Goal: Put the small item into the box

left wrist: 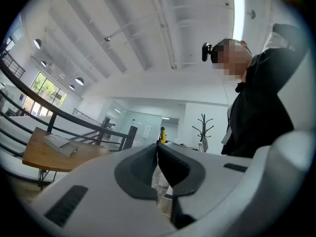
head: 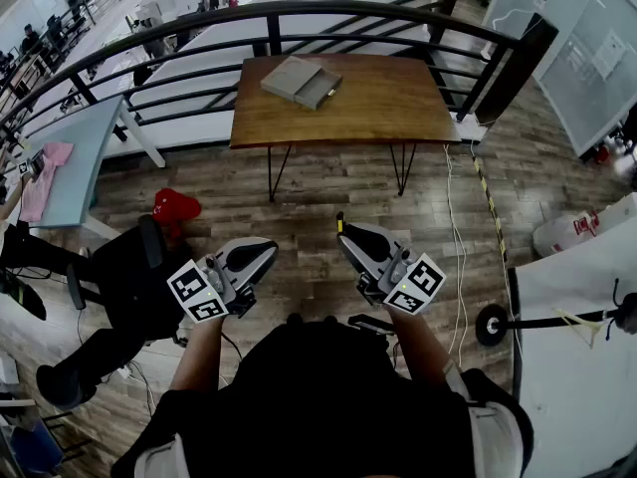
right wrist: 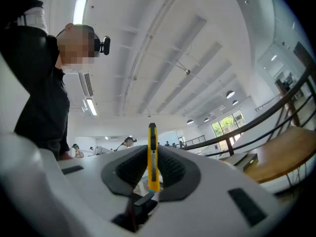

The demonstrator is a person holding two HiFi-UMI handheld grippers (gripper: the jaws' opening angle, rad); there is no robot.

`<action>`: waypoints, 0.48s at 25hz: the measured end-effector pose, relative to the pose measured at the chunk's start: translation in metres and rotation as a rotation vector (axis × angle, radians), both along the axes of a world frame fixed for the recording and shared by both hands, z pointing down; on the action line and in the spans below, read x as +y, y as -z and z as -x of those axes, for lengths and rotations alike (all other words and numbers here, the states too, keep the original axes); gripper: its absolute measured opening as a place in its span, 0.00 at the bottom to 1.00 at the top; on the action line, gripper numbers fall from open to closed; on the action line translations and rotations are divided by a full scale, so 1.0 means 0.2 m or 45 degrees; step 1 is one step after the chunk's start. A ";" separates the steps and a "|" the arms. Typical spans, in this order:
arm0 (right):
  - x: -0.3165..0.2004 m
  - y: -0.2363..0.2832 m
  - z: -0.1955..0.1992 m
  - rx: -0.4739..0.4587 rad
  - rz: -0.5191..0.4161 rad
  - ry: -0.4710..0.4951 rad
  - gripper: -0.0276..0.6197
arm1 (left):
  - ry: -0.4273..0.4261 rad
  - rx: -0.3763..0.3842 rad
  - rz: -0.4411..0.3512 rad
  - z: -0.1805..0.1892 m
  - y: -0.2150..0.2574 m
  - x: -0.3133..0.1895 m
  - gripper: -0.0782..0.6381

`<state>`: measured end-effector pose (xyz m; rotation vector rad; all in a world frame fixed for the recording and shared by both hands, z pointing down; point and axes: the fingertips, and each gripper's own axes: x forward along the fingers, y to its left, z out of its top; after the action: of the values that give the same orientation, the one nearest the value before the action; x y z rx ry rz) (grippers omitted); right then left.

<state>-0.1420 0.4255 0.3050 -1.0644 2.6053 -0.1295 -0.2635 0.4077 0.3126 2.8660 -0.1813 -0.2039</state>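
Note:
A grey box (head: 302,82) with a drawer part-way out lies on the wooden table (head: 378,108), far ahead of both grippers. My right gripper (head: 346,235) is shut on a slim yellow utility knife (right wrist: 152,154), which stands upright between the jaws; its tip (head: 339,225) pokes past them. My left gripper (head: 261,255) is shut with nothing in it. Both are held close to the person's body, over the wood floor. The left gripper view shows the left gripper (left wrist: 158,154), with the box (left wrist: 60,143) far to the left. The right gripper view shows the right gripper (right wrist: 152,164), with the box (right wrist: 244,160) far to the right.
A black curved railing (head: 299,10) runs behind the table. A black office chair (head: 119,272) and a red thing (head: 175,208) are at the left, beside a pale blue table (head: 75,157). A white table (head: 577,307) and floor cables (head: 460,227) are at the right.

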 end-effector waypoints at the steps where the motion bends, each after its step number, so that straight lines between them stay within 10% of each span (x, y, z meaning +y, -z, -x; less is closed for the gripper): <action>1: 0.00 -0.01 -0.01 -0.002 0.001 0.003 0.15 | 0.000 0.003 0.002 -0.01 0.00 0.00 0.13; 12: 0.01 -0.04 -0.09 -0.019 -0.004 -0.007 0.15 | 0.010 0.037 0.003 -0.10 -0.01 0.02 0.13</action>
<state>-0.1239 0.4274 0.3129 -1.0651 2.5881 -0.1315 -0.2435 0.4124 0.3154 2.8589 -0.1866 -0.2470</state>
